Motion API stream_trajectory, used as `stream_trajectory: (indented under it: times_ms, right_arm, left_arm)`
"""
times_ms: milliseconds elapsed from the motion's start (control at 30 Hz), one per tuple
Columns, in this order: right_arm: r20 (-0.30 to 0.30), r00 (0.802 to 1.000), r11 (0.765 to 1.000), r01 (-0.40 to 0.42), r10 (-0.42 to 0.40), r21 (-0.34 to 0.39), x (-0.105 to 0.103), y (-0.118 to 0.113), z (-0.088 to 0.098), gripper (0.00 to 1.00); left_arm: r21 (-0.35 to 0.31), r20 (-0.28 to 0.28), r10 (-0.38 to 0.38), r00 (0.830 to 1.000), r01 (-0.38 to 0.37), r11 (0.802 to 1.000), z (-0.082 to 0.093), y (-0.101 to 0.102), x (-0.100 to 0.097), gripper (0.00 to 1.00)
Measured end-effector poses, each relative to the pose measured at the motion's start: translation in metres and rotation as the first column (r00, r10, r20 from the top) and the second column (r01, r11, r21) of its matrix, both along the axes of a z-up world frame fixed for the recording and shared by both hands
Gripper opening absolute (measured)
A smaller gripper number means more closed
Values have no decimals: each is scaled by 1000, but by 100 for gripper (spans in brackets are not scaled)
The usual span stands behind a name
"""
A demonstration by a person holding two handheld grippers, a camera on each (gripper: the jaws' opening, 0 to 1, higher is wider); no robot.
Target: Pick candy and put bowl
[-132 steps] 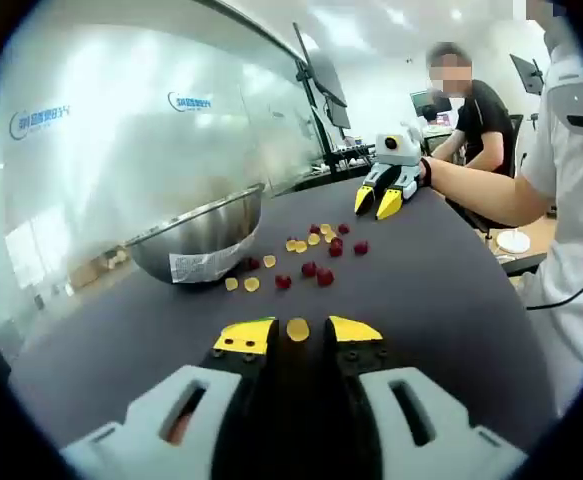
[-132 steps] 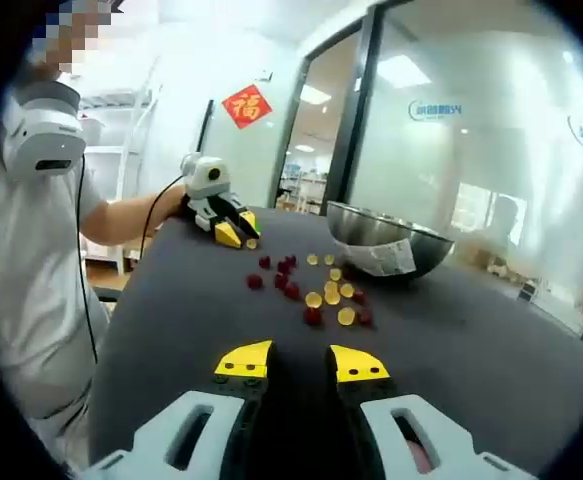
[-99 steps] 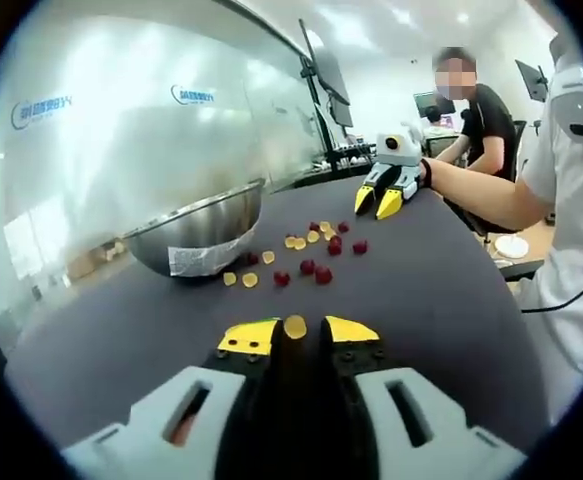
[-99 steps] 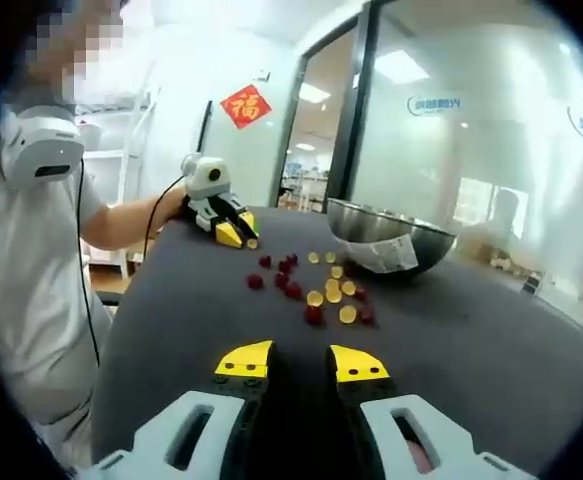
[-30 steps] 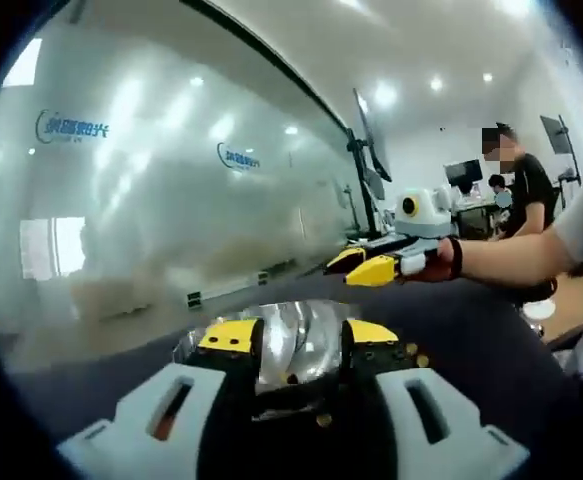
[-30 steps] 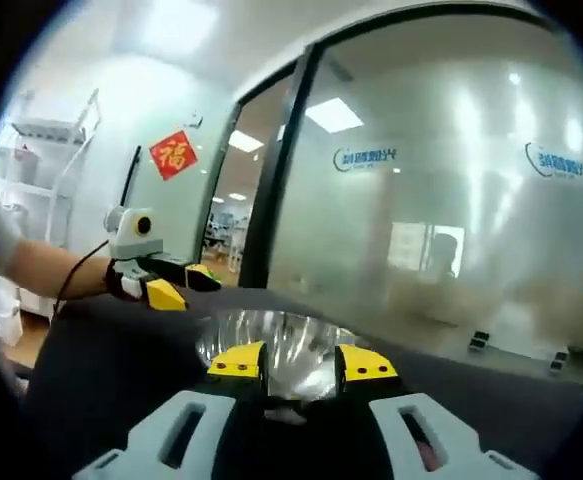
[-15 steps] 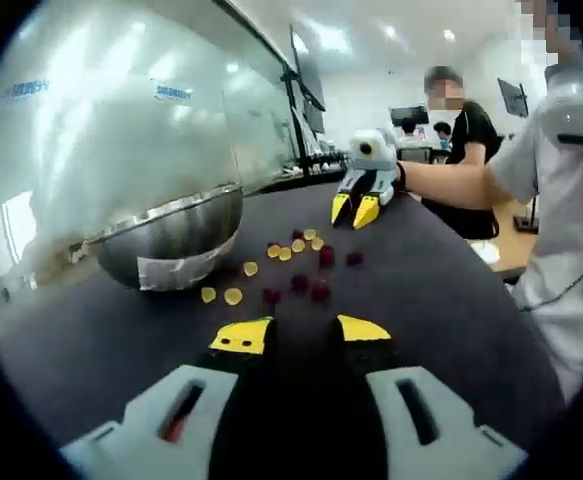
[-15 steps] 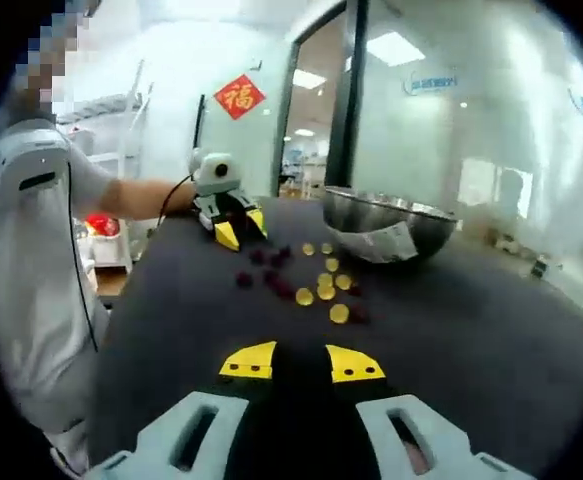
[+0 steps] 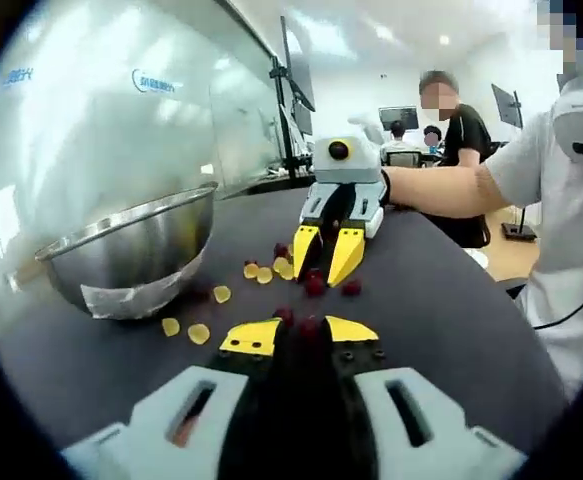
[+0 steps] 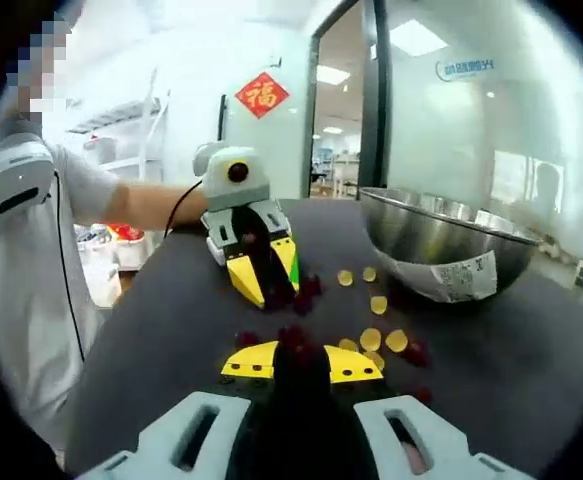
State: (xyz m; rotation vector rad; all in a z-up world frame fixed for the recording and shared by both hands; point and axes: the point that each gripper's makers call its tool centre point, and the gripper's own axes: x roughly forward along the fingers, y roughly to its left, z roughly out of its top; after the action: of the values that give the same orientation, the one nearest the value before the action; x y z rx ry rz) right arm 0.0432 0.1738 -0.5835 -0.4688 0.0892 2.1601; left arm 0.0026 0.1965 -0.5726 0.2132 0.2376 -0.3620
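Our left gripper [image 9: 303, 333] and right gripper [image 10: 296, 361] both rest on the dark table [image 9: 441, 300], jaws nearly closed around red candies [image 9: 316, 285]; whether either pinches one we cannot tell. We judge candies light, soft, slightly tacky: grip across the flat sides. Yellow candies [image 10: 383, 340] lie beside the steel bowl [image 9: 131, 255]. The opposing gripper crowds each approach.

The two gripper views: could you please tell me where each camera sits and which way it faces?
Left gripper view: rides the left hand-held gripper, low over the dark table, facing the right hand-held gripper, candies and bowl; a sleeve and forearm show.
Right gripper view: rides the right hand-held gripper, facing the left hand-held gripper; sleeve at left.
Shared: bowl, candies, table, each other's gripper.
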Motion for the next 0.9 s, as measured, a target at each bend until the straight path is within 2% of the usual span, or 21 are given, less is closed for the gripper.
stream_trajectory:
  times_ms: [100,300,467,567,700,767,800,833,867,900]
  right_arm:
    - [-2,1000,1000,-7,7,14,-1,-2,0,8]
    - [-9,1000,1000,-6,6,16,-2,-3,0,7]
    - [-25,1000,1000,-16,16,14,-3,-3,1,5]
    - [-18,1000,1000,-18,18,17,2,-8,3,5]
    - [-88,996,997,-28,34,73,1,-17,22,5]
    - [-94,995,996,-31,39,82,1,-20,26,5]
    - [-79,996,992,-26,36,124,2,-17,34,5]
    - [-68,997,987,-21,32,157,5,-15,45,5]
    - [-81,996,981,-9,25,194,8,-11,62,5]
    - [-111,994,971,24,2,237,14,-4,83,5]
  left_arm:
    - [-1,-1,-8,1000,8,1000,0,-3,-3,5]
    - [-2,-1,-15,1000,15,1000,0,-3,-2,3]
    - [12,7,-23,1000,23,1000,2,-4,-2,2]
    - [44,26,-15,1000,14,999,4,-1,-3,2]
    - [59,42,2,999,-5,998,9,1,-6,2]
    - [24,69,8,998,-10,1000,18,3,-5,2]
    - [12,129,10,992,-12,1000,35,3,-3,2]
    - [-49,181,14,983,-6,999,54,2,-2,2]
    - [-62,218,16,976,-2,998,73,6,0,2]
    - [-62,232,28,972,-14,998,84,11,3,2]
